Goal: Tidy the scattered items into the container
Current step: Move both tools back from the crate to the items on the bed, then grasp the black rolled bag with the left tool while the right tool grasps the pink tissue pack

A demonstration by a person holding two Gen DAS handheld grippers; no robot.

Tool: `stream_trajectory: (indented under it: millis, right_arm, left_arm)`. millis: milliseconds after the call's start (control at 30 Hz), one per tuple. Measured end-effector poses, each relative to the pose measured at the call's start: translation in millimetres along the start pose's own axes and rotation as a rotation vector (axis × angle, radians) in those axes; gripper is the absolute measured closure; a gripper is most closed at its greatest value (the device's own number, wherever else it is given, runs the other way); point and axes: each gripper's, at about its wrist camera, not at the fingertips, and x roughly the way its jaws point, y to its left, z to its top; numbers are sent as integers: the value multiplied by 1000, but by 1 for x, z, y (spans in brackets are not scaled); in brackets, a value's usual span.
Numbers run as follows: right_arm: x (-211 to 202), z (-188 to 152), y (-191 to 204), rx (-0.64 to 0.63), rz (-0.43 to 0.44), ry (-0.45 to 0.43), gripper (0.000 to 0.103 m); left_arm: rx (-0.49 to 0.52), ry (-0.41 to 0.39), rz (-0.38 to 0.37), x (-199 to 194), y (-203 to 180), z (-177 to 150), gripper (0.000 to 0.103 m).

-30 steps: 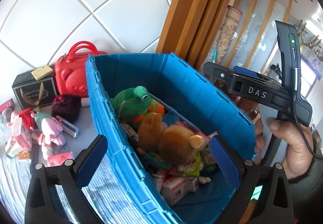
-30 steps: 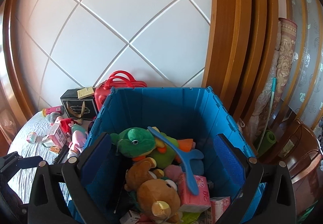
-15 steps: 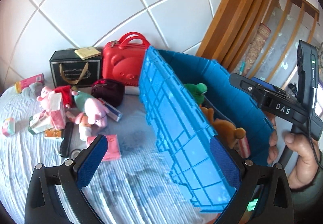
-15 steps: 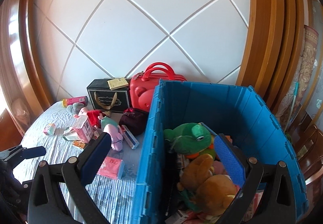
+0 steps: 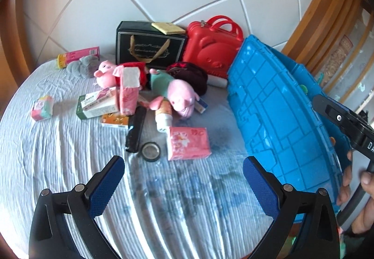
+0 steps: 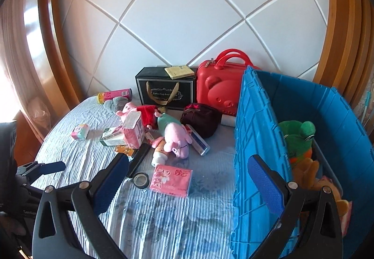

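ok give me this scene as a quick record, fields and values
surface: bed sheet
container: blue crate, right of the loose items
in crate: green frog, brown plush
nearest loose items: pink tissue pack, tape roll
other loose: pink pig, black bar
left gripper: open, empty
right gripper: open, empty

The left gripper point(image 5: 183, 173) is held low with its jaws spread wide and nothing between the blue pads point(image 5: 106, 185). The right gripper point(image 6: 188, 179) is likewise wide open and empty. At the left wrist view's right edge, a hand point(image 5: 361, 198) grips the right gripper's black handle.
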Motion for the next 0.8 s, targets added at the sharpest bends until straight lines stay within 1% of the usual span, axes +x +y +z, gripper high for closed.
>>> stream_trajectory:
  millis: [133,267,367,500,633,800]
  right_arm:
    - [33,-20,12,12,5,66,0]
    - [74,-43,16,21,0,140,0]
    - [112,-62,19,17,-13,208,0]
    - [156,-82,23,13,-12,276,0]
    - [191,-92,26,18,-7,313,0]
    - [227,-93,33,10,-10,339,0]
  left_arm:
    - [-10,31,51,25,30,-5,1]
    - [-16,63,95,60,56,-5,1]
    - [-4,83,124,92,69,-3,1]
    - [6,112,140,135,82,0,1]
    - [14,134,146,169,91,3,1]
    - [27,164,161,202,99,8,1]
